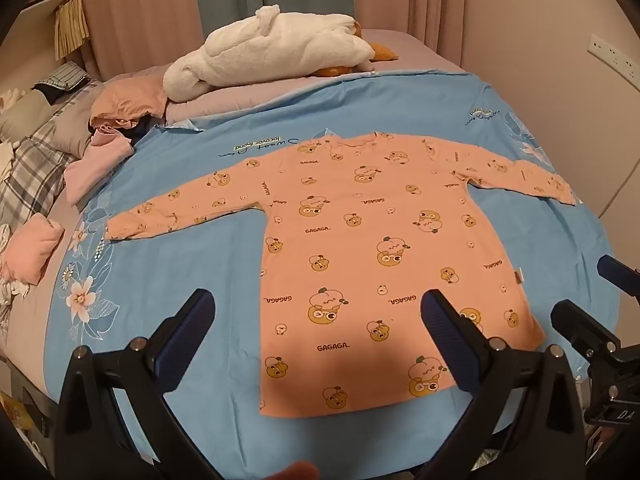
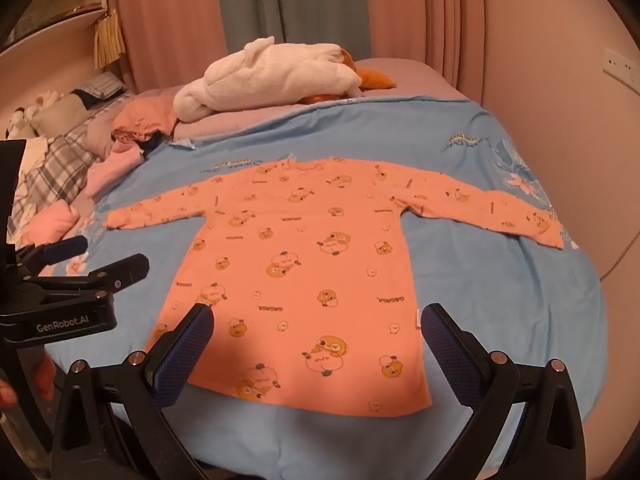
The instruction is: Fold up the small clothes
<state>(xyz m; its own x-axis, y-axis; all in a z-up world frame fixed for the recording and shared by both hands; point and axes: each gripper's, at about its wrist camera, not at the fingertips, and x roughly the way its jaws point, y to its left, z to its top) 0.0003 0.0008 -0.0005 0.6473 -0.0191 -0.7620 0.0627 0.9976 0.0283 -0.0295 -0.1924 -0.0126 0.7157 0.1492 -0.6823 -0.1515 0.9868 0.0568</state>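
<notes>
Shirt: the orange printed shirt [image 1: 360, 248] lies flat and face up on the blue sheet [image 1: 192, 280], with the collar toward 12 o'clock and the hem toward 6 o'clock in both views.
Sleeves: both are spread out sideways; the left sleeve [image 1: 180, 208] reaches toward 9 o'clock, the right sleeve [image 1: 516, 178] toward 2 o'clock.
Hem edge: it is straight and lies just in front of the two grippers, with a strip of bare sheet between the hem and the bed edge at 6 o'clock.
Side edges: bare blue sheet shows along both long sides of the shirt body and under each sleeve.
Left gripper: the left gripper [image 1: 318, 316] hangs over the hem area with its jaws wide apart and nothing between them; no finger presses on the cloth.
Right gripper: the right gripper [image 2: 316, 332] hangs over the hem at its own side, also spread fully wide and holding nothing.
Gripper spacing: each one shows at the edge of the other's view, near but apart.
Room at 9 o'clock: folded pink clothes [image 1: 34, 246] and a plaid blanket [image 1: 28, 176] lie along the sheet edge, apart from the sleeve cuff.
Room at 12 o'clock: a white plush toy [image 1: 264, 52] rests on a mauve cover beyond the sheet, well apart from the collar.
Room at 3 o'clock: the right cuff ends close to the sheet edge, with the wall [image 2: 560, 100] behind it.
</notes>
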